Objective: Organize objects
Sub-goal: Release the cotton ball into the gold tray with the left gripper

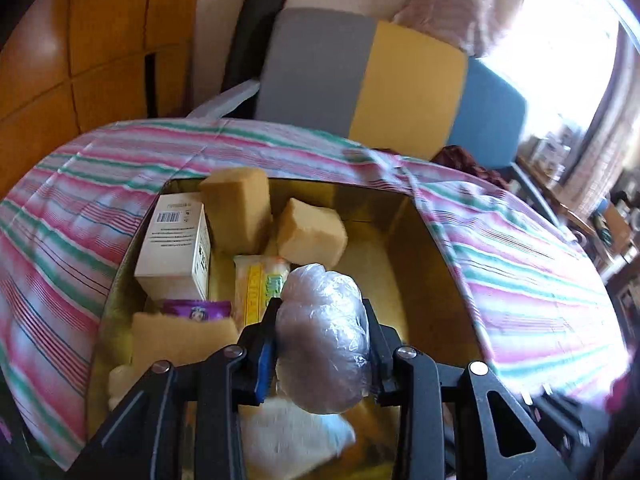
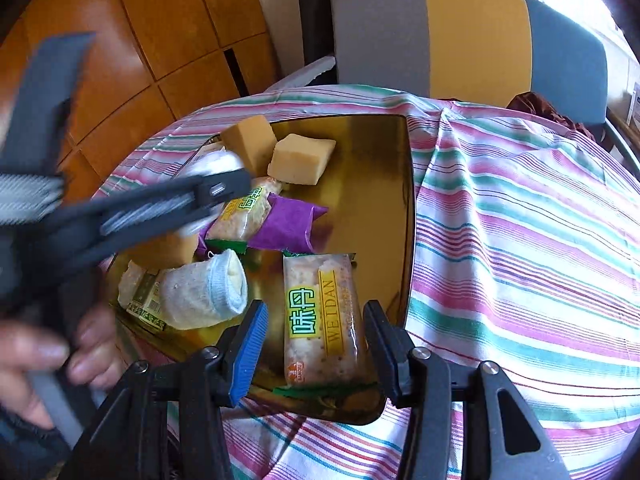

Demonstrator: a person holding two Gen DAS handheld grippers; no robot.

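I hold a crumpled clear plastic bundle (image 1: 322, 336) clamped in my left gripper (image 1: 320, 320) over the gold tray (image 1: 400, 216).
My right gripper (image 2: 316, 336), fingers apart, straddles a cracker packet (image 2: 320, 316) lying in that tray on the striped tabletop (image 2: 520, 240).

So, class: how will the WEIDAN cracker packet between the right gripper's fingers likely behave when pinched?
The cracker packet is probably light and flat. Its glossy wrapper may slip on the pads, and the crackers showing through could snap if the right gripper squeezes hard.
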